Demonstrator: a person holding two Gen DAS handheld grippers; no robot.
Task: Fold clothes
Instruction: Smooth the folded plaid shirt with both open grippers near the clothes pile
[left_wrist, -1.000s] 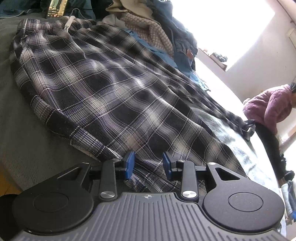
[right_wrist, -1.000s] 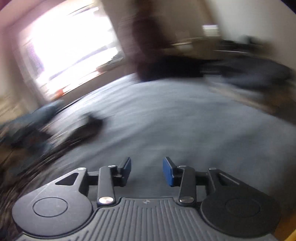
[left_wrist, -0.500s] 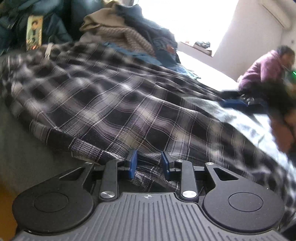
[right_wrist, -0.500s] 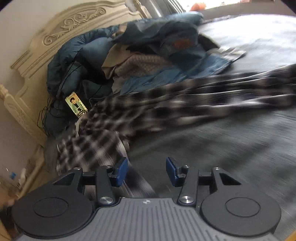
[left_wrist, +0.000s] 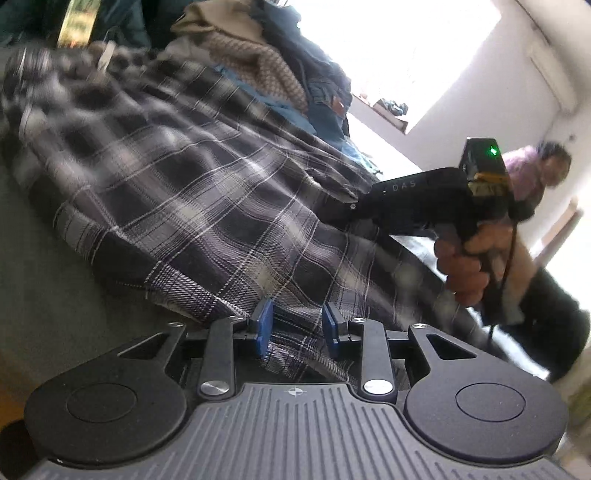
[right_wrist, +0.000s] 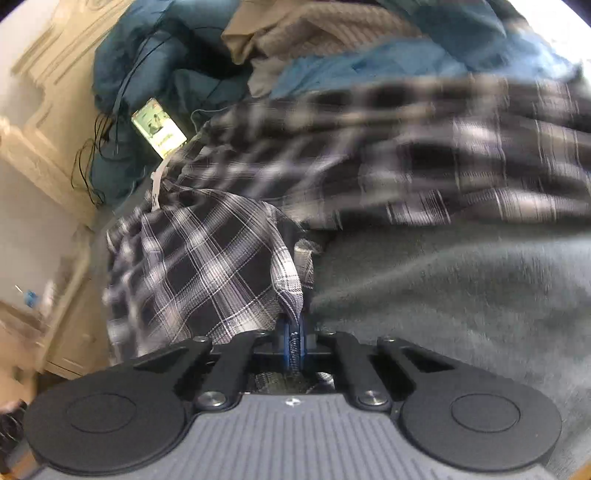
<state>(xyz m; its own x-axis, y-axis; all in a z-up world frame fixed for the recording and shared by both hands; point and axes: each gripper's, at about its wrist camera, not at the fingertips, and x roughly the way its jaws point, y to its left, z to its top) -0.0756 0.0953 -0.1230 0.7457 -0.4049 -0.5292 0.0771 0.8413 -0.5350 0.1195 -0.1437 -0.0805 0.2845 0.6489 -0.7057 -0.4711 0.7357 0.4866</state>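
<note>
Plaid garment (left_wrist: 207, 206) spread on bed (right_wrist: 461, 295). Right gripper (right_wrist: 294, 343) pinches 1 hem edge; left gripper (left_wrist: 295, 328) straddles hem, part-open, pads not pressing. Risk: thin pinch slips, fold skews.

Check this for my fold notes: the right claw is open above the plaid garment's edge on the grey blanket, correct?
Not quite. In the right wrist view the right claw is shut on the plaid garment, a fold of its edge pinched between the blue pads. The garment does lie on the grey blanket.
</note>
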